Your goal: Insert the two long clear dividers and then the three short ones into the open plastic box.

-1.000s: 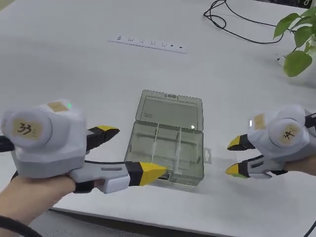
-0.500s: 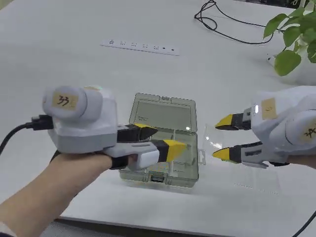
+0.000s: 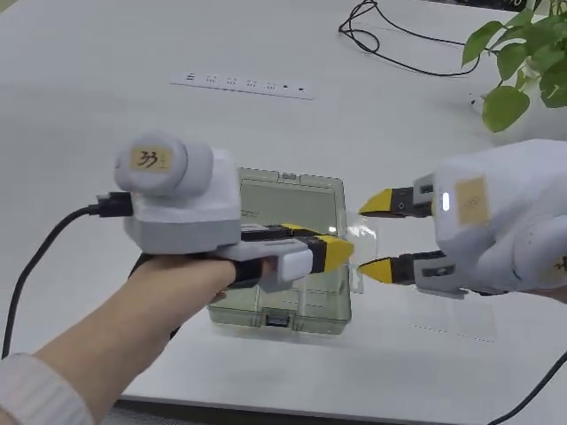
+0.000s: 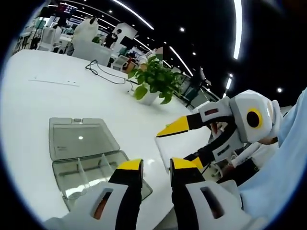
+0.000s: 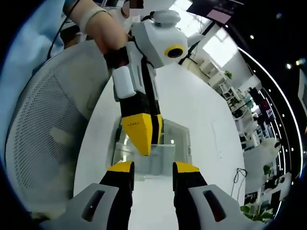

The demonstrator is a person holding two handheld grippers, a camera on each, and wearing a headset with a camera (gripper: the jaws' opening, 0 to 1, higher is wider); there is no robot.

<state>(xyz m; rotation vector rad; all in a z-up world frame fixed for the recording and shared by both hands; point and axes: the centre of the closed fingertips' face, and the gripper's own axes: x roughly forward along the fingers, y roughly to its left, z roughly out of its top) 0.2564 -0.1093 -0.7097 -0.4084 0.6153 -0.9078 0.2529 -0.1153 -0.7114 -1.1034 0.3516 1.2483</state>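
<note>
The left tool (image 3: 341, 251) has come in from 8 o'clock and is now over the open plastic box (image 3: 301, 312), its jaws only a little apart. The right tool (image 3: 363, 239), at 3 o'clock of the box, has moved closer too, with its jaws wide. Between their tips shows a faint clear piece (image 4: 164, 152), maybe a divider; I cannot tell which tool holds it. Some dividers (image 4: 79, 165) already stand in the box, so I judge the work well along. Far off at 11 o'clock lies a power strip (image 3: 241, 85).

Glossy clear plastic box (image 3: 301, 199), matt table (image 3: 106, 133)
</note>
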